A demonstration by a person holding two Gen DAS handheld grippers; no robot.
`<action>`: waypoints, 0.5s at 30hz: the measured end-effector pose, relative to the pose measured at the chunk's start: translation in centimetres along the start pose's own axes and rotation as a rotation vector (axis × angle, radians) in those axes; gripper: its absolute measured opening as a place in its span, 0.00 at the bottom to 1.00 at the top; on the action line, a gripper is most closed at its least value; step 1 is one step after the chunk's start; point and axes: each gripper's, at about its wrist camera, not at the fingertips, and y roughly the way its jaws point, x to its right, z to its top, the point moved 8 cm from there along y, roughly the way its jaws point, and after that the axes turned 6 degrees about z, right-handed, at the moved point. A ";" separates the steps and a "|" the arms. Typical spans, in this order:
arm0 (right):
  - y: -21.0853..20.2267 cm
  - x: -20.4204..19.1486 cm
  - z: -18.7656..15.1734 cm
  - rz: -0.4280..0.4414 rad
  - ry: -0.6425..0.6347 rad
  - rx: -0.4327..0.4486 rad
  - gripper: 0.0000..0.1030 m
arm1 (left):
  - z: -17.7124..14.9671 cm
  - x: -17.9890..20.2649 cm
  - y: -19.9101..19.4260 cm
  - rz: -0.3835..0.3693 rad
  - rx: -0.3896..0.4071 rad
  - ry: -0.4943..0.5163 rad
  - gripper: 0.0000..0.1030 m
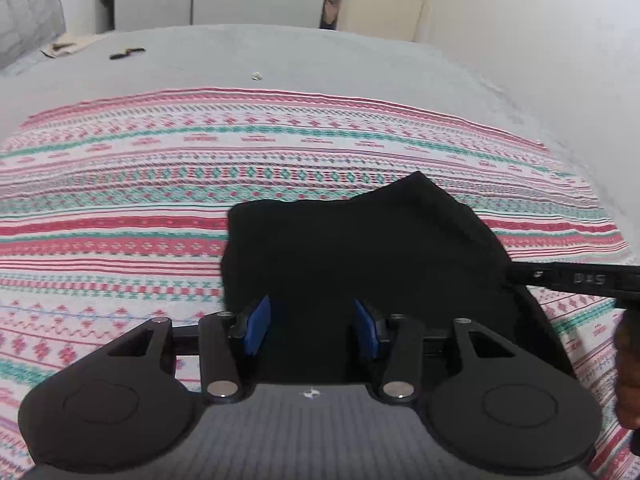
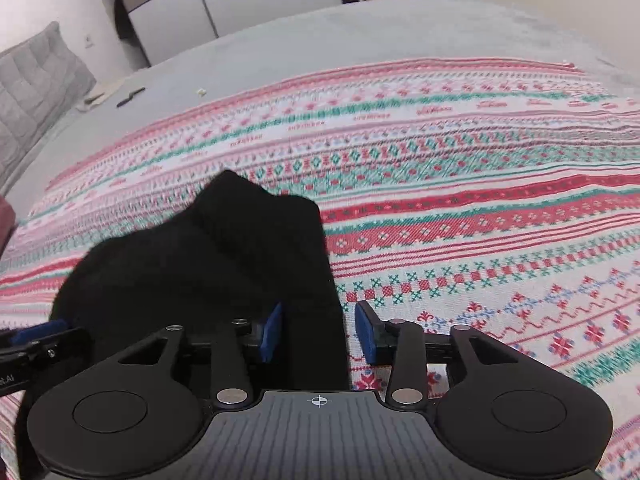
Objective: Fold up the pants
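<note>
Black pants [image 1: 360, 248] lie beneath both downward-tilted grippers, left gripper [image 1: 312, 330] and right gripper [image 2: 319, 332] open.

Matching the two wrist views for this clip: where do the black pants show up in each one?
Left wrist: the black pants lie centre to lower right, running between the left gripper pads.
Right wrist: the pants fill the centre left, their right edge between the right gripper pads.
Shared landmark: the striped patterned blanket under the pants.
</note>
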 end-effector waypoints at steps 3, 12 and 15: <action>-1.5 -1.2 0.2 0.014 -0.026 0.031 0.39 | -0.2 -0.4 -0.7 0.023 0.008 -0.014 0.70; -2.5 -5.0 -4.8 -0.036 -0.223 -0.094 0.41 | -3.0 0.4 -1.0 0.090 -0.010 0.018 0.70; -3.8 -5.4 -6.7 -0.049 -0.263 -0.105 0.49 | -4.3 0.4 -0.9 0.137 0.000 0.020 0.76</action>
